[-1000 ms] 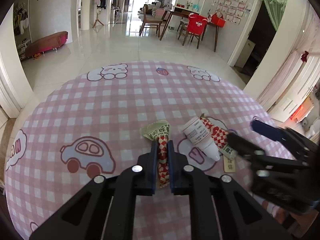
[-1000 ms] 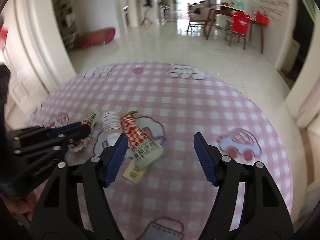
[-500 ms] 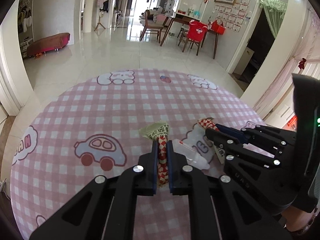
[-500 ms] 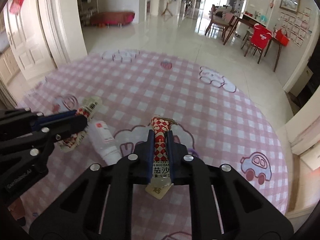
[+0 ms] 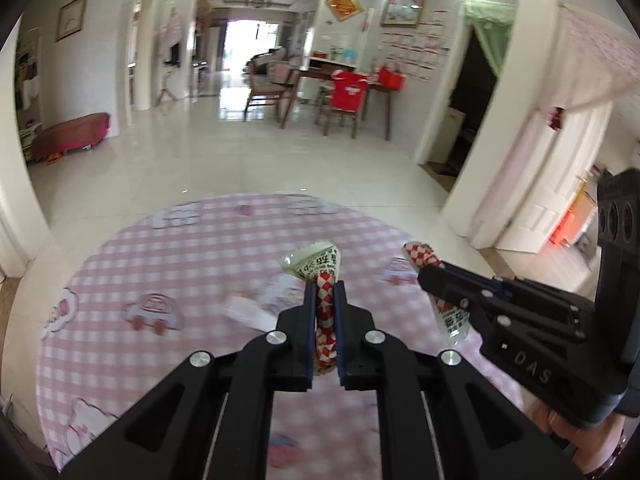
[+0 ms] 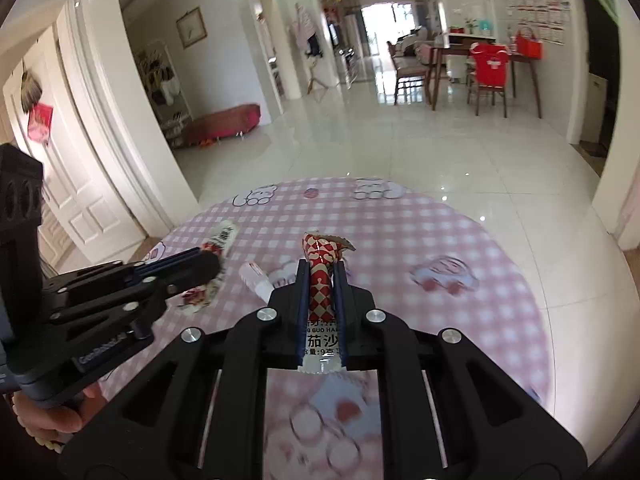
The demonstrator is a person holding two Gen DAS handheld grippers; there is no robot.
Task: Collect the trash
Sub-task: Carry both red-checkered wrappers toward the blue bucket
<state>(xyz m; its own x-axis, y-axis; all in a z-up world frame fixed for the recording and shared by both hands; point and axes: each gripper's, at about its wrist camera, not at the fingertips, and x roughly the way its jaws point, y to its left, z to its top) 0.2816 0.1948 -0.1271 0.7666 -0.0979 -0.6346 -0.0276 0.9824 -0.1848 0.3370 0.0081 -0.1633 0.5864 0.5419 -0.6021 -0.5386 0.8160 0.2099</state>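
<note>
Trash sits clamped in both grippers: the left gripper [image 5: 324,320] pinches a red-checked sauce packet [image 5: 325,312], and the right gripper [image 6: 321,312], its jaws having just closed, squeezes a second packet [image 6: 320,292]. Both hang above the pink checked tablecloth [image 6: 460,232], where a small white bottle [image 6: 256,278] lies between them.

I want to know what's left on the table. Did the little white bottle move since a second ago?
Cannot tell. The little white bottle lies on the checked tablecloth by the cartoon print, as before; both cameras rose, so any small shift is unclear.

Bright, fisheye-warped, motion-blurred foreground
</note>
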